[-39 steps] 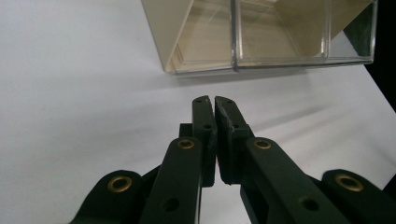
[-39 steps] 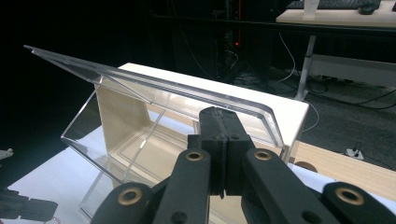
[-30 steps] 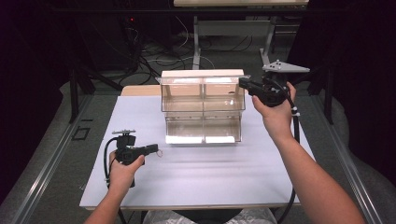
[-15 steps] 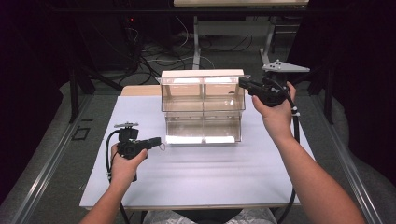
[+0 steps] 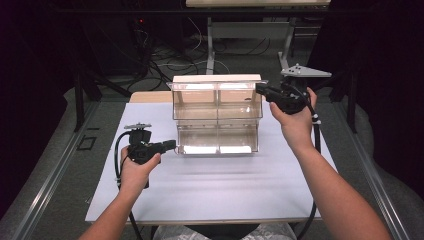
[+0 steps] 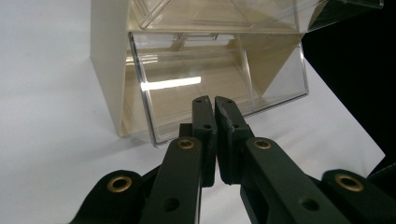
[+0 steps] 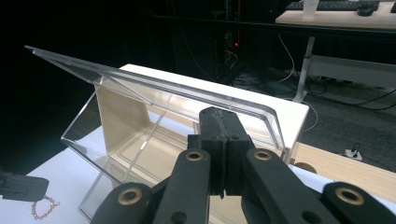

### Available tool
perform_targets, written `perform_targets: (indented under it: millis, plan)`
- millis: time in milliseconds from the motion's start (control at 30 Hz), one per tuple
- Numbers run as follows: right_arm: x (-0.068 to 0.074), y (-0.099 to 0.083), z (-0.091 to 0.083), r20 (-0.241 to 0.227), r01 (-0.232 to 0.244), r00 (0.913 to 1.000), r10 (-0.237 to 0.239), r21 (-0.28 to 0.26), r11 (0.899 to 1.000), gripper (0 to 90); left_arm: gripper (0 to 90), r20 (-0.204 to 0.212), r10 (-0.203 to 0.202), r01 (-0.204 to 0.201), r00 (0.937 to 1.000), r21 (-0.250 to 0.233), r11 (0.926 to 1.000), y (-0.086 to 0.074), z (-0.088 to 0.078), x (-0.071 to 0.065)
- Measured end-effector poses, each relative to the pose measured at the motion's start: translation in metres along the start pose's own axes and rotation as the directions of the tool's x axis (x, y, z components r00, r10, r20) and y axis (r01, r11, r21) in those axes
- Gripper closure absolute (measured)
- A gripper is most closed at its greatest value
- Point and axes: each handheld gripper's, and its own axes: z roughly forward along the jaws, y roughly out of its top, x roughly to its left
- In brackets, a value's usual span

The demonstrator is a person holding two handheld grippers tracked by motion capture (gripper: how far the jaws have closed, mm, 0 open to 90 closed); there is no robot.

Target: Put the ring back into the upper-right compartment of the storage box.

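A clear two-tier bin cabinet (image 5: 217, 115) with a cream frame stands mid-table. Its upper bin (image 7: 154, 88) is tilted open. My right gripper (image 5: 260, 89) is at the top right corner, and in the right gripper view its jaws (image 7: 219, 112) are shut on that bin's front rim. My left gripper (image 5: 172, 145) hovers by the cabinet's lower left corner, pointing at the lower bin (image 6: 219, 79), its jaws (image 6: 214, 100) pressed nearly together. In the right gripper view a small pink bead bracelet (image 7: 44, 207) hangs from the left gripper's tip (image 7: 21, 186).
The white table top (image 5: 225, 190) has free room in front of the cabinet and at both sides. A wooden board (image 5: 150, 96) lies behind the cabinet's left. Desk legs and cables (image 5: 210, 55) stand beyond the table, and metal rails run along both sides.
My left gripper has risen off the table and moved toward the cabinet's lower left corner. The right gripper and the open upper bin have stayed put.
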Motion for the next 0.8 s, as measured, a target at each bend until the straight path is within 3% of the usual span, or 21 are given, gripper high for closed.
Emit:
perform_targets:
  millis: [800]
  plan:
    - [0.001,0.0,0.0,0.0,-0.001,1.0,0.001,0.001,1.0,90.0,87.7,0.042,0.061,-0.06,0.9972,-0.015,0.9981,0.026,0.002,-0.028]
